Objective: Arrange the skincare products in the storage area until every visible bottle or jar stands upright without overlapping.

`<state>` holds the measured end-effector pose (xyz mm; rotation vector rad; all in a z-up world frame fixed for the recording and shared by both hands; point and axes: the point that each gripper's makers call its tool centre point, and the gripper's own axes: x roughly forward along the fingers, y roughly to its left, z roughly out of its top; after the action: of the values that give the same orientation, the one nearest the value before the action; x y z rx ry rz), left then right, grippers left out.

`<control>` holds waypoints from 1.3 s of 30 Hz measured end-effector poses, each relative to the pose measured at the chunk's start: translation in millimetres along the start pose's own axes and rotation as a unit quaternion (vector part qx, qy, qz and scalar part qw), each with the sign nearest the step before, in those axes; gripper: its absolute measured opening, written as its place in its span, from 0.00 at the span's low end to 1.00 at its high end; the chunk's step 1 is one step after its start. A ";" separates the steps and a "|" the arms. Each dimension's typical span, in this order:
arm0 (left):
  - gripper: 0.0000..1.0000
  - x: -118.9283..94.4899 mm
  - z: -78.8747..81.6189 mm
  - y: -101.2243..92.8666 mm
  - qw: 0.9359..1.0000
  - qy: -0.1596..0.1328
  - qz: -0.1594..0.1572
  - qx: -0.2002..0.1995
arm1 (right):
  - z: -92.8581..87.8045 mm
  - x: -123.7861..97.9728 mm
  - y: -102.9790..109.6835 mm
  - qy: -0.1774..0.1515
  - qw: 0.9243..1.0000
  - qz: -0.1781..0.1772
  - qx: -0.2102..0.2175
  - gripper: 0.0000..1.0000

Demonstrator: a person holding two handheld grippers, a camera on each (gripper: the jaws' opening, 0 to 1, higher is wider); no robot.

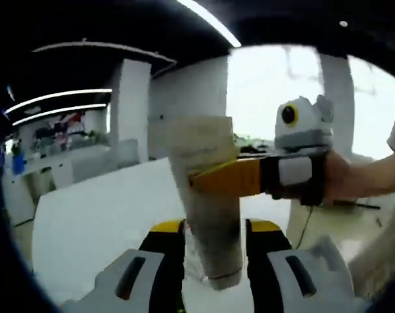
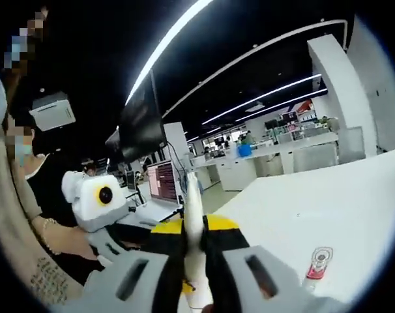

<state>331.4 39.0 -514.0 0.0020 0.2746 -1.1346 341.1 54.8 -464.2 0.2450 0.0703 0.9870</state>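
Cream squeeze tube [image 1: 207,195] held between both grippers above the white table [image 1: 87,222].
Soft, light, likely slippery: left gripper [image 1: 214,244] jaws clamp its lower body, right gripper [image 2: 194,251] jaws pinch the flat crimped end.

Matt cream tube [image 1: 207,195], smooth white table [image 1: 100,228]

We count one pale tube [image 1: 207,195] between two grippers, the left gripper [image 1: 214,257] and the right gripper [image 2: 196,257], and one small pink-capped bottle [image 2: 317,264] on one white surface [image 2: 328,208].
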 end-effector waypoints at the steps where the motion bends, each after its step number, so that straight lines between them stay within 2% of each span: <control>1: 0.32 0.7 1.1 -7.5 0.999 0.005 -0.039 -0.001 | 1.2 -2.5 4.8 0.001 1.000 0.016 0.002 0.09; 2: 0.32 0.8 -0.7 -9.9 0.998 0.018 -0.054 0.004 | 2.5 -5.5 11.1 0.004 0.999 0.038 0.002 0.09; 5: 0.29 2.8 5.2 -29.9 0.992 0.025 -0.121 0.021 | 5.4 -10.4 24.9 0.008 0.997 0.081 -0.008 0.09; 6: 0.28 3.1 5.6 -34.4 0.990 0.027 -0.135 0.018 | 7.5 -14.5 30.4 0.007 0.994 0.104 -0.009 0.09; 8: 0.23 2.9 7.6 -43.2 0.986 0.030 -0.160 0.017 | 9.5 -17.3 31.4 0.009 0.994 0.111 -0.013 0.09; 9: 0.22 3.2 8.7 -48.2 0.984 0.031 -0.172 0.025 | 10.8 -19.8 36.7 0.009 0.991 0.131 -0.014 0.09; 10: 0.21 3.6 9.7 -49.9 0.983 0.032 -0.177 0.031 | 10.7 -20.6 37.2 0.012 0.991 0.133 -0.016 0.09; 14: 0.19 3.9 3.6 -59.0 0.976 0.063 -0.201 0.056 | 6.3 -25.0 46.8 0.032 0.984 0.170 -0.037 0.09; 15: 0.19 3.9 1.5 -60.2 0.974 0.070 -0.204 0.063 | 4.0 -25.8 48.0 0.041 0.982 0.176 -0.054 0.09; 20: 0.17 6.6 -10.4 -66.8 0.967 0.101 -0.214 0.090 | -5.5 -28.2 53.9 0.059 0.976 0.199 -0.073 0.09; 22: 0.16 10.3 -17.1 -64.2 0.970 0.118 -0.199 0.074 | -11.0 -29.4 51.8 0.064 0.975 0.198 -0.076 0.09; 23: 0.15 11.3 -20.3 -65.6 0.968 0.125 -0.203 0.077 | -14.3 -30.6 49.3 0.066 0.975 0.197 -0.073 0.10; 25: 0.14 15.0 -21.8 -61.8 0.970 0.122 -0.188 0.091 | -16.1 -32.9 46.6 0.062 0.977 0.193 -0.070 0.10; 29: 0.13 21.4 -26.9 -59.0 0.971 0.124 -0.185 0.092 | -19.7 -35.2 37.7 0.060 0.981 0.175 -0.064 0.12; 34: 0.12 36.1 -31.1 -47.6 0.972 0.124 -0.169 0.108 | -21.3 -34.5 16.6 0.052 0.991 0.114 -0.038 0.17; 39: 0.11 53.7 -39.0 -36.5 0.972 0.131 -0.163 0.106 | -29.3 -40.0 -6.5 0.049 0.996 0.048 -0.048 0.22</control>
<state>311.5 -19.0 -558.3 0.3078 0.3960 -1.4890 319.4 23.1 -496.3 0.1127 0.1017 1.0947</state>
